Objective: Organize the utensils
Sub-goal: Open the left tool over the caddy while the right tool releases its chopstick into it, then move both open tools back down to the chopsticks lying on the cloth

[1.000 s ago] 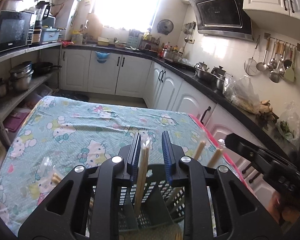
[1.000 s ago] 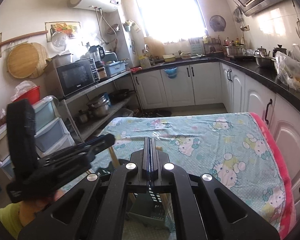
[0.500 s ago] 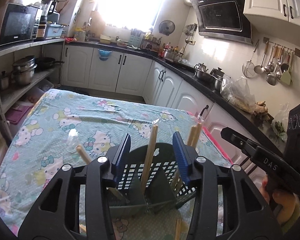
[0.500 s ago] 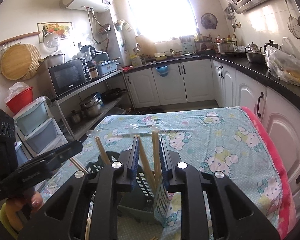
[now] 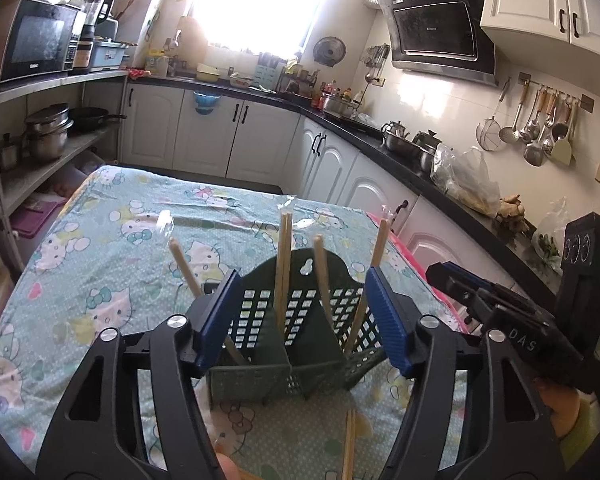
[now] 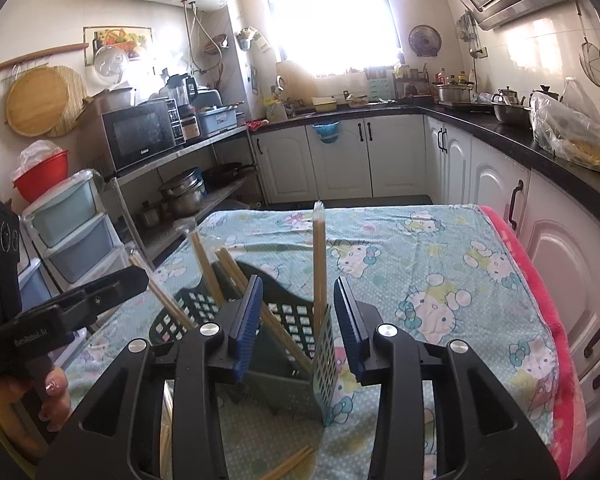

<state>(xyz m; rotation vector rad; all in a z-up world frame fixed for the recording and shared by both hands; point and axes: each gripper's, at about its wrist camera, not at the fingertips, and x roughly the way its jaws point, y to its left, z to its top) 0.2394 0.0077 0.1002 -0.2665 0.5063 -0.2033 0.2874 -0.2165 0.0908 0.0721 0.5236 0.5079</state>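
- Utensil basket (image 5: 300,344): dark green plastic caddy with lattice walls and inner dividers, standing upright on the table (image 5: 100,248); every place below is given relative to this basket.
- Table: covered by a teal cartoon-print cloth, it lies under the basket and extends beyond it toward the white cabinets (image 5: 236,140).
- Left gripper (image 5: 300,320): black frame with blue pads, just in front of the basket on the near side; its jaws are opening and stand wide apart, flanking the basket without pressing on anything. The basket's back wall shows in the gap between them.
- Right gripper (image 6: 296,324): just in front of the basket's right corner; its jaws are opening, set moderately apart, with one upright chopstick and a leaning one seen between them, not pinched.
- Wrapped chopsticks (image 5: 282,264): several pale wooden pairs in clear sleeves stand in the basket's compartments, some upright, some leaning left or right, their tops above the rim.
- Loose chopsticks (image 5: 349,444): lying flat on the cloth just in front of the basket, below the left gripper's pads.
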